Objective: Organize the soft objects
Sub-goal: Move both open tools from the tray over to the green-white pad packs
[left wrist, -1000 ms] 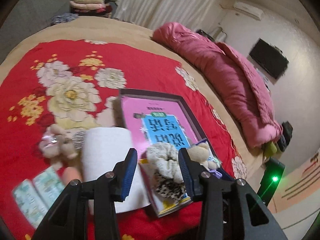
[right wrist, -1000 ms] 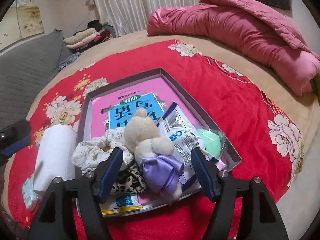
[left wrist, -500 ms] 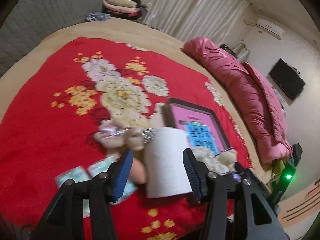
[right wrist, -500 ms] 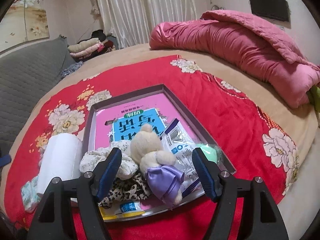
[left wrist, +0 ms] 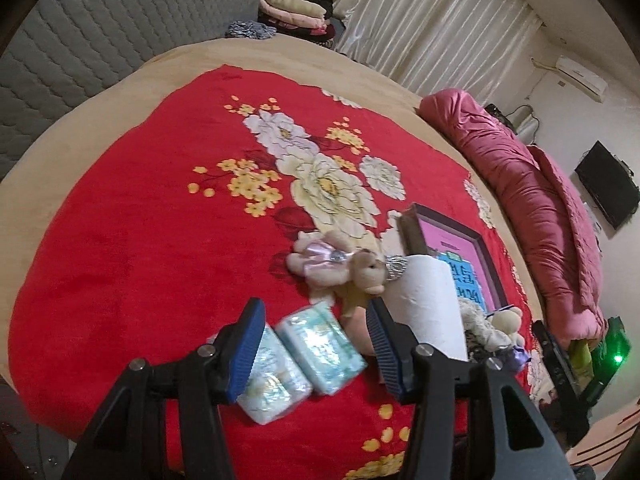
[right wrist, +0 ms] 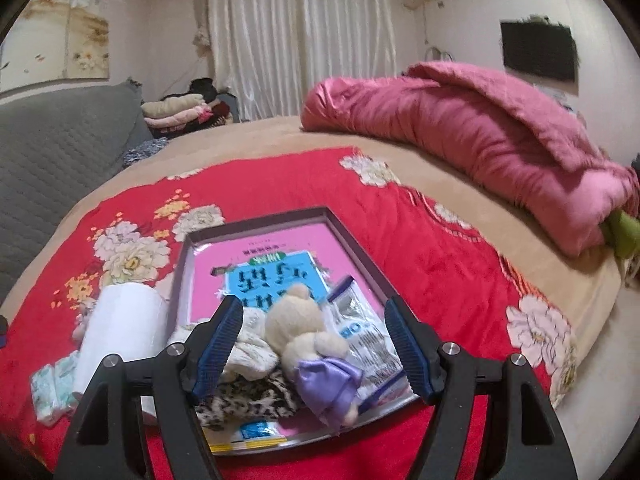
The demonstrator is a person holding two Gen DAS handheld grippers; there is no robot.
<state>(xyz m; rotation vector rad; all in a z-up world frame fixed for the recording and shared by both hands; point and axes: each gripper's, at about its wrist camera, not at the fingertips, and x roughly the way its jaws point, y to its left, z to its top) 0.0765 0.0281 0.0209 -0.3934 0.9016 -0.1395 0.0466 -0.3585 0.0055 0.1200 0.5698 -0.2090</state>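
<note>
My left gripper (left wrist: 316, 340) is open and empty above two tissue packs (left wrist: 304, 352) on the red blanket. A plush bear with a pink bow (left wrist: 340, 268) lies just beyond, beside a white paper roll (left wrist: 432, 312). My right gripper (right wrist: 316, 344) is open and empty over the near end of a dark tray (right wrist: 352, 232). In the tray lie a plush bear in a purple dress (right wrist: 316, 348), a cream scrunchie (right wrist: 248, 344), a leopard scrunchie (right wrist: 256, 400), a plastic packet (right wrist: 360, 328) and a pink book (right wrist: 260, 264).
The red floral blanket (left wrist: 140, 240) covers a round tan bed. A rolled pink quilt (right wrist: 480, 136) lies along the far right edge. A grey padded headboard (left wrist: 80, 40) and folded clothes (left wrist: 292, 12) are at the back.
My left gripper has swung left, away from the tray and paper roll, and now hangs over the tissue packs. My right gripper has pulled back and risen a little, still over the tray.
</note>
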